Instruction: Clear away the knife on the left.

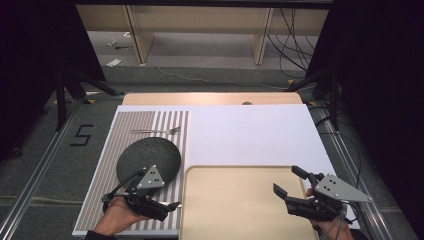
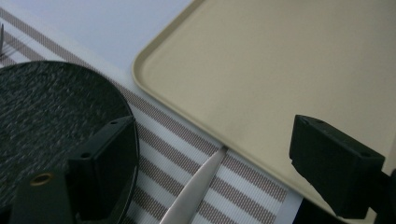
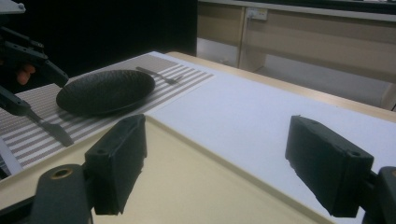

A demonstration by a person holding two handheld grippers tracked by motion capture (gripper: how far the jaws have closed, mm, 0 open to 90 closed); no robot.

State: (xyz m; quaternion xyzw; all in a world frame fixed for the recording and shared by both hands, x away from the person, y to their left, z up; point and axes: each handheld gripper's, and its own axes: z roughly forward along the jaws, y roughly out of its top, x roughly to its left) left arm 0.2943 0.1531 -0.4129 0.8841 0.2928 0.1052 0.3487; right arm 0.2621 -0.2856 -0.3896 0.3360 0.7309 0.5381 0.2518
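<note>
A knife lies on the striped mat, its tip touching the near-left edge of the beige tray. The left gripper view shows the blade between the left gripper's parted jaws, but whether they touch it I cannot tell. In the right gripper view the knife lies just in front of the plate, with the left gripper over its handle end. That dark round plate sits on the mat close to the tray's left edge; a fork lies beyond it, apart. The right gripper hangs over the tray's right side, jaws wide, holding nothing. The white board beyond the tray is bare. A black "5" is marked on the floor left of the table.
</note>
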